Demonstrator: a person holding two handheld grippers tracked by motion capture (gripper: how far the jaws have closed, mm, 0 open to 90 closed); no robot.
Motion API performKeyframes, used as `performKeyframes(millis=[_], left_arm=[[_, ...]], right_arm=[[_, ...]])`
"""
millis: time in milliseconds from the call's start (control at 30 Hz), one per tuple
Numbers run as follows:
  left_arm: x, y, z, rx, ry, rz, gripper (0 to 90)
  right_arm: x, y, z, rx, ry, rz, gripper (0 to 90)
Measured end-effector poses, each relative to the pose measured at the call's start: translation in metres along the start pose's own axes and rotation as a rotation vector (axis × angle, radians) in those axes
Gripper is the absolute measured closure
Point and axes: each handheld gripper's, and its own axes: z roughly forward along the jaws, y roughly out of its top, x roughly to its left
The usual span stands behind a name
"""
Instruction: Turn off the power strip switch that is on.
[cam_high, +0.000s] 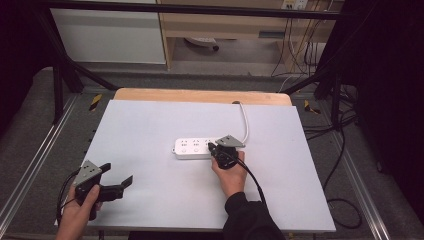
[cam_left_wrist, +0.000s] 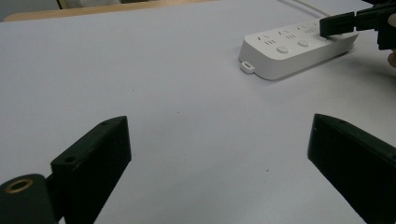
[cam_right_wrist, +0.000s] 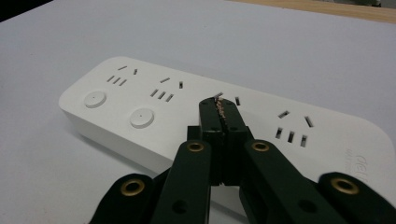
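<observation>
Table (cam_high: 150, 130): a pale grey board on a wooden top, running from the person's near edge to the far side (bare apart from the power strip).
Power strip (cam_high: 196, 148): white, lying flat near the middle of the table, long axis left to right, its white cord (cam_high: 244, 122) leaving the right end and curving to the far edge. In the right gripper view it (cam_right_wrist: 116, 100) shows several socket groups and two round buttons (cam_right_wrist: 142, 117) toward its left end.
Left gripper (cam_high: 120, 181): held low at the near left corner, well apart from the power strip, jaws spread wide with nothing between them; the left gripper view shows bare table between its two black jaws.
Right gripper (cam_high: 212, 147): its jaws are pressed together, holding nothing, the closed tip (cam_right_wrist: 218, 106) resting on or just above the strip's top face at the third socket group (contact cannot be told for certain).
Step in hand: likely using the closed tip as a poker on the strip, aimed at a switch.
Next move: it seems to call for sliding the tip left to a button and pressing straight down, gently enough that the light strip does not skid.
</observation>
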Motion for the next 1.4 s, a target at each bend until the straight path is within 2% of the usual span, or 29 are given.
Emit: performKeyframes(millis=[700, 1000, 1033, 1400], left_arm=[[0.0000, 0.0000, -0.0003, 0.000, 0.002, 0.000, 6.1], [-0.0003, -0.0001, -0.0001, 0.002, 0.000, 0.000, 6.1], [-0.0005, -0.0001, -0.0002, 0.001, -0.001, 0.001, 6.1], [-0.0003, -0.0003, -0.0006, 0.004, 0.003, 0.003, 6.1]], right_arm=[[0.0010, -0.0009, 0.0022, 0.001, 0.014, -0.001, 90.0], [0.0036, -0.0013, 0.0026, -0.002, -0.004, -0.016, 90.0], [0.0047, -0.0017, 0.0025, -0.004, -0.012, -0.029, 90.0], [0.0057, -0.0027, 0.0025, -0.011, -0.021, -0.017, 90.0]])
